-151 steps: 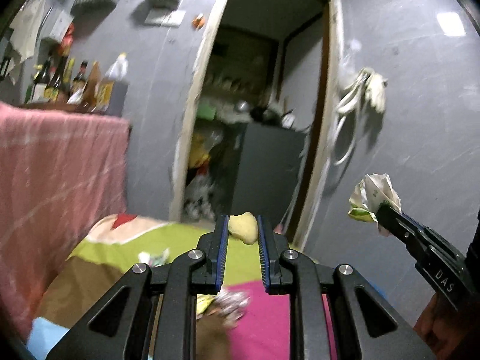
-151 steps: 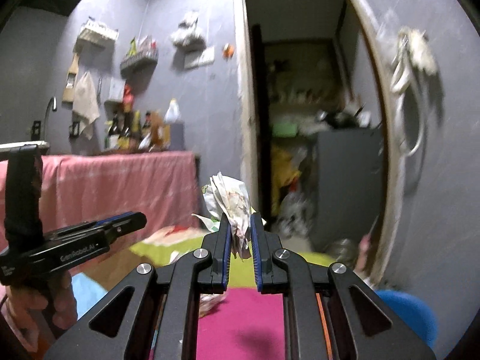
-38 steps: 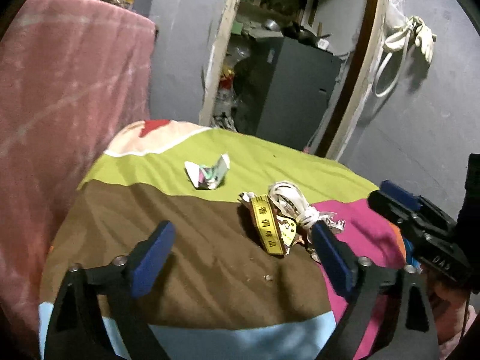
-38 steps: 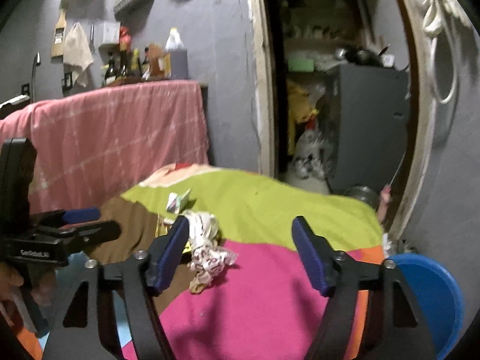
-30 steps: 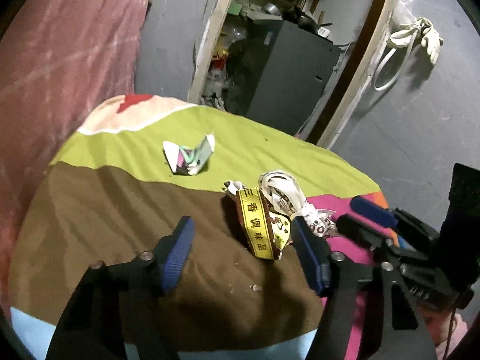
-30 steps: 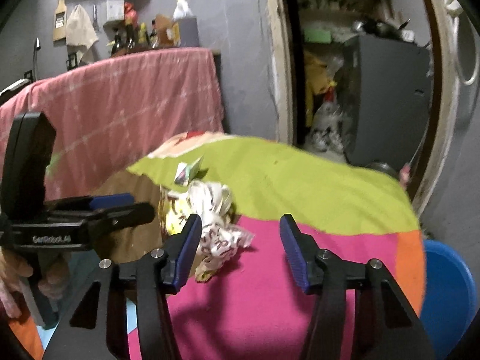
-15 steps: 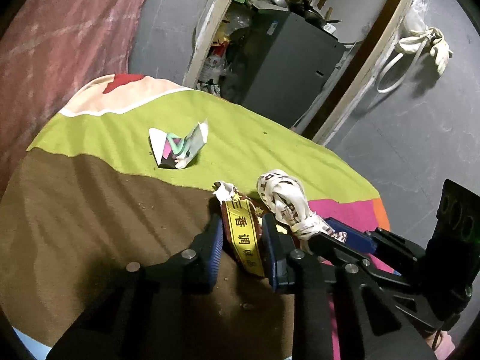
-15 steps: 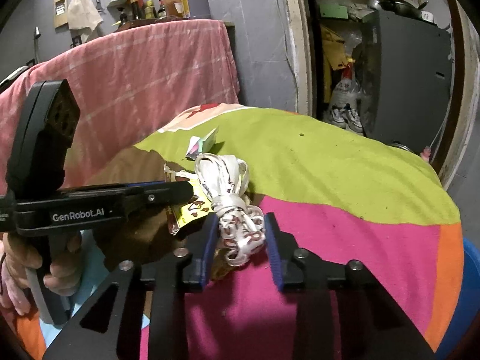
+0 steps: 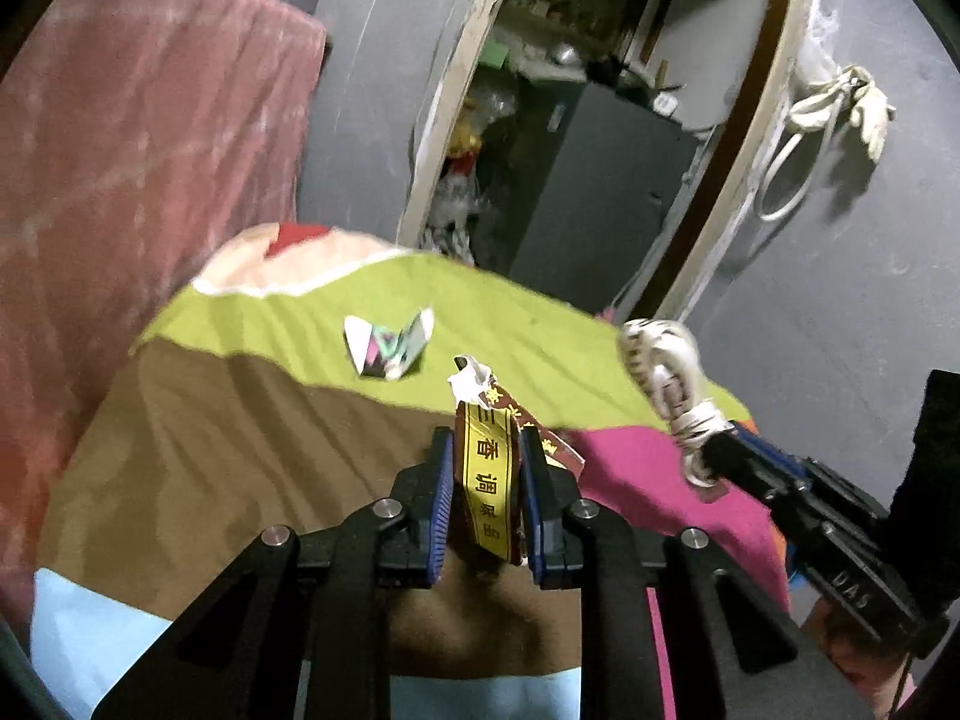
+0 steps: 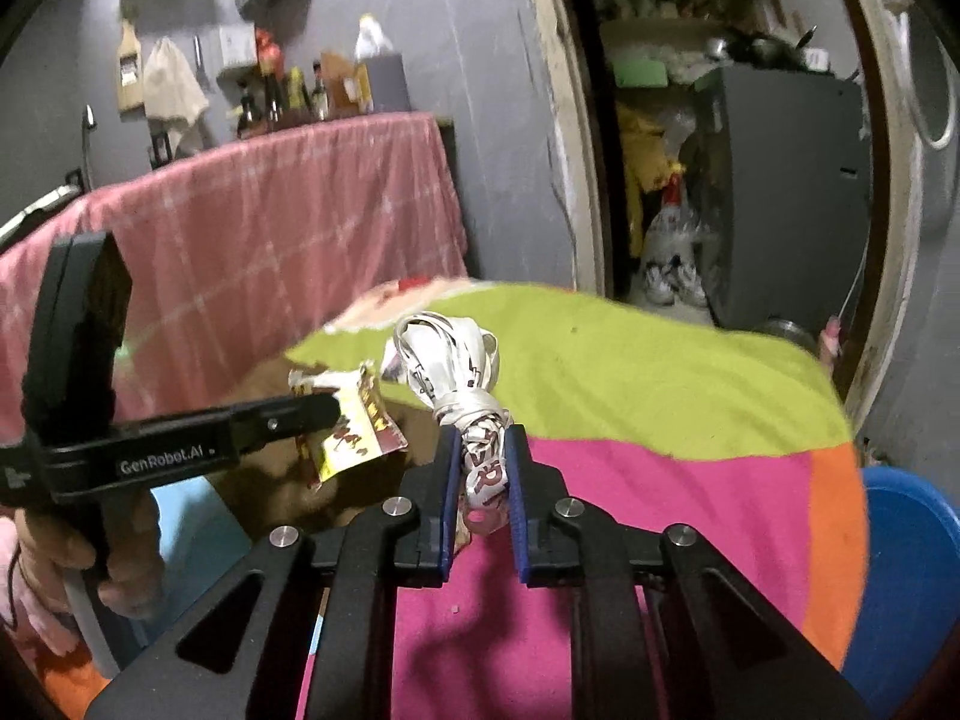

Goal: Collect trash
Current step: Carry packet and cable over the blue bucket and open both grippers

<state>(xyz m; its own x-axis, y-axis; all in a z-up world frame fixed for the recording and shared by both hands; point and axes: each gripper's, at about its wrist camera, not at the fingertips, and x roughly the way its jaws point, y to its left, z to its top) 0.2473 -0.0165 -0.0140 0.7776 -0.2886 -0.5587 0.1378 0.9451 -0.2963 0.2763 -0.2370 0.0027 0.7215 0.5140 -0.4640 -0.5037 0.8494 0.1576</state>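
My left gripper [image 9: 485, 450] is shut on a red and yellow snack wrapper [image 9: 487, 468] and holds it above the table; the wrapper also shows in the right wrist view [image 10: 354, 426]. My right gripper [image 10: 483, 450] is shut on a knotted white wrapper with red print [image 10: 462, 384], lifted off the cloth; it also shows in the left wrist view [image 9: 666, 372]. A small folded white and green paper scrap [image 9: 389, 343] lies on the green part of the tablecloth [image 9: 252, 312], beyond the left gripper.
The round table wears a striped cloth of green, brown, pink and light blue [image 10: 660, 372]. A blue bin [image 10: 906, 588] stands low at the right. A pink-draped counter [image 10: 270, 228] is at the left, a doorway with a dark cabinet [image 10: 786, 180] behind.
Five seconds ago both grippers held other trash; then they opened, came down on the table, shut on the two wrappers and have now lifted them off the cloth.
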